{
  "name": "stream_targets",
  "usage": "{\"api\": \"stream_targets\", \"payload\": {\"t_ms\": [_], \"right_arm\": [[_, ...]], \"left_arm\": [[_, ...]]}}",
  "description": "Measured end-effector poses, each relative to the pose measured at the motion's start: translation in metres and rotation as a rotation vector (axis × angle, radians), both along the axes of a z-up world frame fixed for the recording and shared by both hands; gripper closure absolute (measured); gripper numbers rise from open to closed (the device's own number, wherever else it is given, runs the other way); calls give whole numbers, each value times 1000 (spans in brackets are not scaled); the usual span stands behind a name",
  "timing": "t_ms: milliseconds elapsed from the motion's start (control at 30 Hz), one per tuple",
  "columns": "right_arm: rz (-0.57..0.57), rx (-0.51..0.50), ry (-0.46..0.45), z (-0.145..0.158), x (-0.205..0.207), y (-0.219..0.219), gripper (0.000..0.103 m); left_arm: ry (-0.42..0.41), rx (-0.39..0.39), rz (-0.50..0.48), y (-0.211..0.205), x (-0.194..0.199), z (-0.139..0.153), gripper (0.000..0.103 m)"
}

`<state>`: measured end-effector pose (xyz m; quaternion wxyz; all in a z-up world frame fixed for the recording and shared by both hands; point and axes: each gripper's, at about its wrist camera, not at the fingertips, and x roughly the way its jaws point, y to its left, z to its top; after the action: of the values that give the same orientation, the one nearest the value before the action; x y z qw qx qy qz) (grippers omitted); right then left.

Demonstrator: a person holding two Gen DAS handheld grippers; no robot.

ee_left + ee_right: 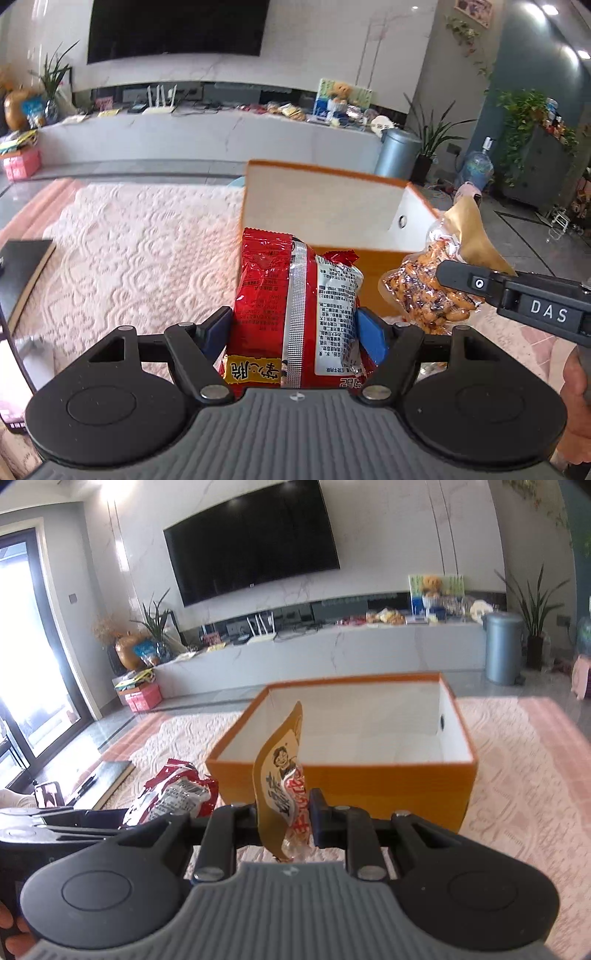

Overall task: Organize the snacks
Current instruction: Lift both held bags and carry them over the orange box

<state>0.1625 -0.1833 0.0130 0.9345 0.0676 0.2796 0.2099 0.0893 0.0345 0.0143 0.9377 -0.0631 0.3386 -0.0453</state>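
Left wrist view: both grippers carry snacks just short of the orange box (343, 794).
Left gripper (295, 328) is clenched on an upright red snack packet (295, 295); right gripper (284, 812) pinches a tan snack pouch (282, 775) edge-on, box rim beyond it.

Hidden and cut-off parts

The crinkled red foil snack packet (291, 314) blocks the lower left corner of the open orange cardboard box (332, 206), whose far rim is blurred. The clear pouch of browned snack pieces with a tan header (436, 291) is partly covered by a black gripper finger (465, 282). Print on both packs is too small to read.
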Motion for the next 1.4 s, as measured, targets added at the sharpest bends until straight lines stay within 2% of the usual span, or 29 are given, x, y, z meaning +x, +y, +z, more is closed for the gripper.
{"api": "stream_targets", "payload": {"t_ms": [367, 733, 1000, 1400], "right_arm": [[-26, 4, -55, 39, 18, -27, 85], [-47, -52, -120, 61, 63, -27, 85], [-42, -110, -122, 53, 109, -16, 85], [-53, -219, -56, 11, 183, -5, 85]], "left_arm": [[-56, 17, -18, -24, 27, 34, 20], [-74, 19, -20, -36, 75, 41, 20], [-40, 2, -16, -36, 117, 28, 20], [87, 31, -8, -42, 174, -25, 20]]}}
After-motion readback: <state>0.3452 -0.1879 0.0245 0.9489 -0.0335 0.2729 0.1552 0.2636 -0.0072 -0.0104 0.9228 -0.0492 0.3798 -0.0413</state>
